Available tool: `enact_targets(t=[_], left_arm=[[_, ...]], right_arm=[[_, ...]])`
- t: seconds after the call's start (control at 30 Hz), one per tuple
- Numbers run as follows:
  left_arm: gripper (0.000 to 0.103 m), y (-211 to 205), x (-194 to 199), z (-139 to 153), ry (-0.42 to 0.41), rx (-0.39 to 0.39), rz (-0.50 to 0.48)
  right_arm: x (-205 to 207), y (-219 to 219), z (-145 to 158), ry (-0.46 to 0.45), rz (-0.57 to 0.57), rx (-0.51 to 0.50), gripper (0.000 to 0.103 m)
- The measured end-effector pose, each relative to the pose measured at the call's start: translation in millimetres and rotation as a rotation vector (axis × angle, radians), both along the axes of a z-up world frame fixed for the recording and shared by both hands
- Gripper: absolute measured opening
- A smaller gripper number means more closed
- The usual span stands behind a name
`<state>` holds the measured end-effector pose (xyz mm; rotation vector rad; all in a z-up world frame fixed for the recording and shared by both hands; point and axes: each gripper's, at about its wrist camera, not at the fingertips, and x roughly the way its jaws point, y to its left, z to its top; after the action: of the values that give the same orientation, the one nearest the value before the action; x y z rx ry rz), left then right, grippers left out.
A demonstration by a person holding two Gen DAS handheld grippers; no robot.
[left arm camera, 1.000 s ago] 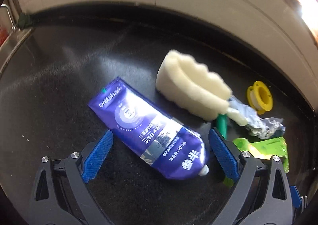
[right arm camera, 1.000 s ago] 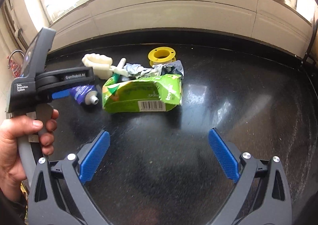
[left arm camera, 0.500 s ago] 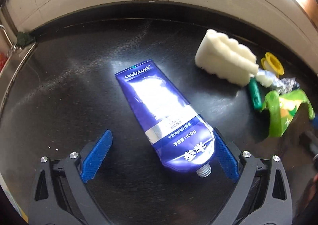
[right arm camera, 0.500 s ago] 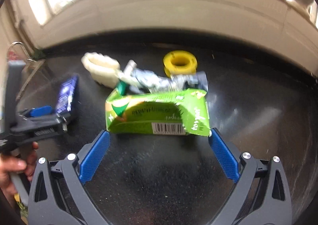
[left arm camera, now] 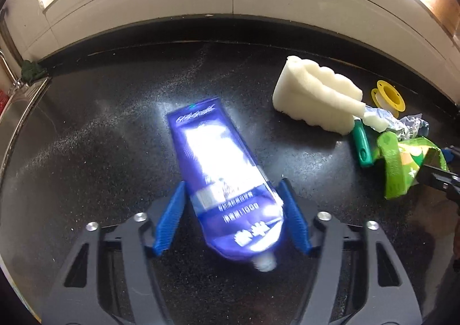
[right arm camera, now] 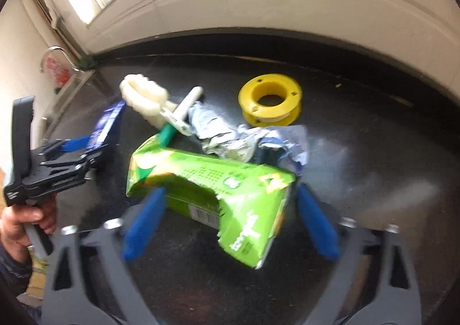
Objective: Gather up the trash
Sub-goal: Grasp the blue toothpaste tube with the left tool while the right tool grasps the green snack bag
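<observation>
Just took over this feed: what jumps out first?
The blue toothpaste tube lies on the black counter between the left gripper pads. The torn green carton sits between the right gripper pads, a yellow spool behind it.

A blue toothpaste tube lying between the pads of the left gripper carries the only print that can be partly read: white script along its flat far end, too smeared by glare and motion to spell out, and, nearer the claw, a line ending in what appears to be "100g" above large white Chinese characters by the cap. Between the pads of the right gripper, a torn green carton shows a barcode label on its near side and white lettering on its end flap, both illegible.
</observation>
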<state>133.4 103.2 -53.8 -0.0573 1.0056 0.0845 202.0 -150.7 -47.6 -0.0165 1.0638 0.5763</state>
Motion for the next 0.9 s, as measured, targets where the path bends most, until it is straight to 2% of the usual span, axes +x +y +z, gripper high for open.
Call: enact_targets(t=[0.03,0.07,0.1,0.13,0.27,0.43,0.63,0.9], left_arm=[[0.058,0,-1,1,-0.001,-0.005,-0.009],[0.057,-3,-6,4,-0.002,-0.008,-0.014],[0.056,-3,-9,5,-0.005,-0.017,-0.020],[0.054,-3,-12,5,-0.012,-0.030,-0.028],[0.052,-5,-36,6,-0.015,-0.058,-0.041],[0.050,4,-76,9,-0.014,-0.111,-0.043],[0.050,6,-133,19,-0.046,-0.072,-0.066],[0.050,5,-146,22,-0.066,-0.060,-0.060]], right_arm=[[-4,0,1,0.001,-0.001,0.011,0.041],[-8,0,2,0.006,0.003,0.027,0.032],[-14,1,3,0.004,0.008,0.043,0.027],[-22,5,4,0.000,0.020,0.044,0.016],[-62,15,15,-0.043,0.009,0.062,0.013],[-111,24,32,-0.113,-0.053,0.007,0.012],[-149,24,40,-0.155,-0.129,-0.027,0.012],[-180,41,45,-0.172,-0.119,-0.041,0.012]])
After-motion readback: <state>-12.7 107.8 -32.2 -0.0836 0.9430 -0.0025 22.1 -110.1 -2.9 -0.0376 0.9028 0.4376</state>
